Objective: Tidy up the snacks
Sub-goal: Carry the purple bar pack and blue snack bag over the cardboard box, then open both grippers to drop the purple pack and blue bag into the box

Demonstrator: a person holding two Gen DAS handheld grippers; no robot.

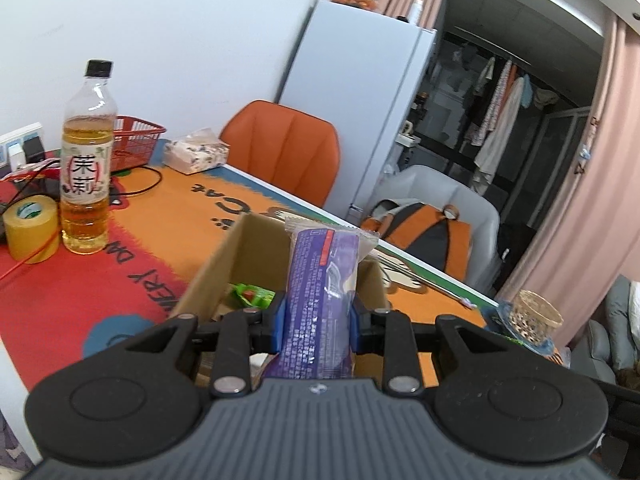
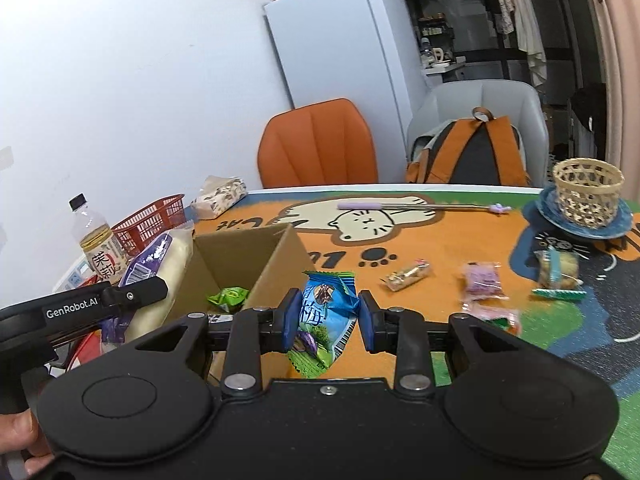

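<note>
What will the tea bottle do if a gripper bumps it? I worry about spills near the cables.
The tea bottle stands tall and narrow on the table mat, so a knock high up would likely tip it. It looks over half full, which probably steadies it somewhat. Its black cap is on, so a spill seems unlikely; once down, its round body might roll.

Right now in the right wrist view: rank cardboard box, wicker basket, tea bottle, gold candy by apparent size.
1. cardboard box
2. wicker basket and tea bottle: look about alike, and the basket sits farther off, so I won't rank them
3. gold candy
</note>
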